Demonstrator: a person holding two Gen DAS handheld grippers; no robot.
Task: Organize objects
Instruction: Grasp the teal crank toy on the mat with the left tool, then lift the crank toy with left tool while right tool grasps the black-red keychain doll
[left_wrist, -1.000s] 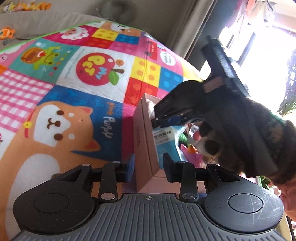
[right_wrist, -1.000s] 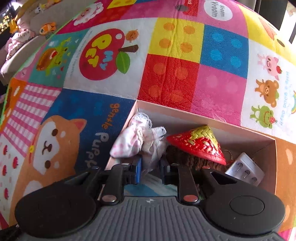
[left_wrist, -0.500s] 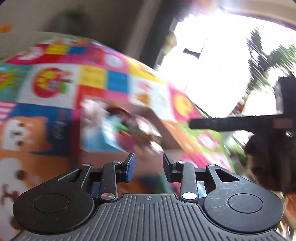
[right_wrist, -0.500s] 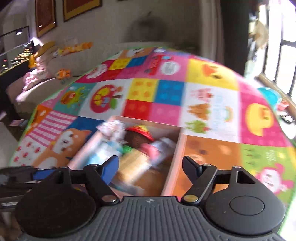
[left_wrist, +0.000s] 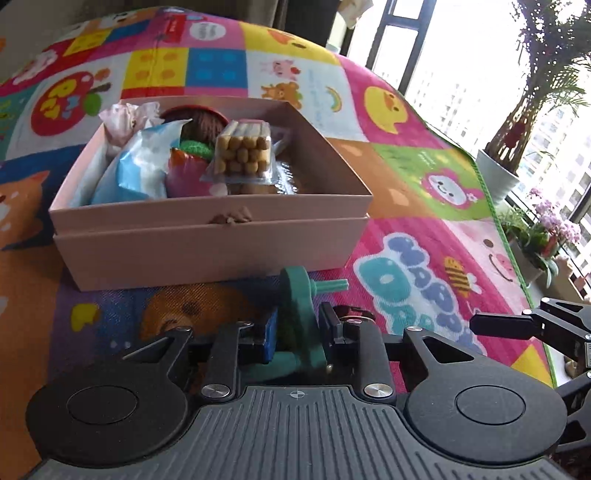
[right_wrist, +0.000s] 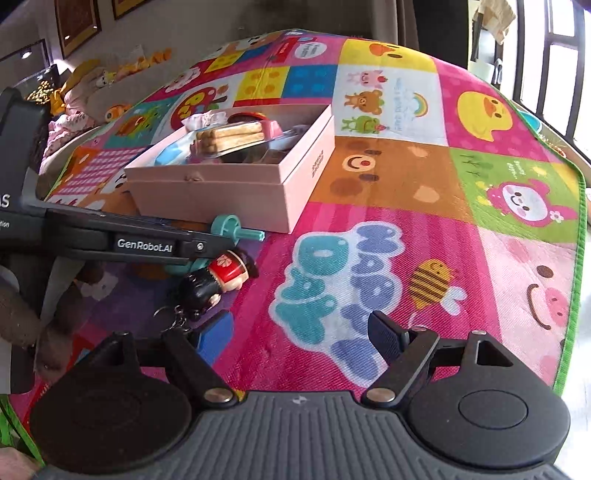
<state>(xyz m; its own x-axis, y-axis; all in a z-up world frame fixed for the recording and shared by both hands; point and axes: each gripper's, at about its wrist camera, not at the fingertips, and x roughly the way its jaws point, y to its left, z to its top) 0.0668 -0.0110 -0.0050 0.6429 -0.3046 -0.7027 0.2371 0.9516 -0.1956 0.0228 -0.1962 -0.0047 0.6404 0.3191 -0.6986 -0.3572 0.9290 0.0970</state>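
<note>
While the pink box (left_wrist: 207, 236) sits heaped on the play mat (left_wrist: 424, 236), overflow is the first hazard: the biscuit pack (left_wrist: 242, 147) already rides above the rim, so any addition could tip it out. Left gripper (left_wrist: 297, 334): jaws closing around the teal toy (left_wrist: 301, 295), which lies just before the box; a grip on its thin disc may twist or slip. Right gripper (right_wrist: 301, 338): jaws wide apart, holding nothing. Doll keychain (right_wrist: 216, 280): loose on the mat beside the teal toy; its small ring could snag.
</note>
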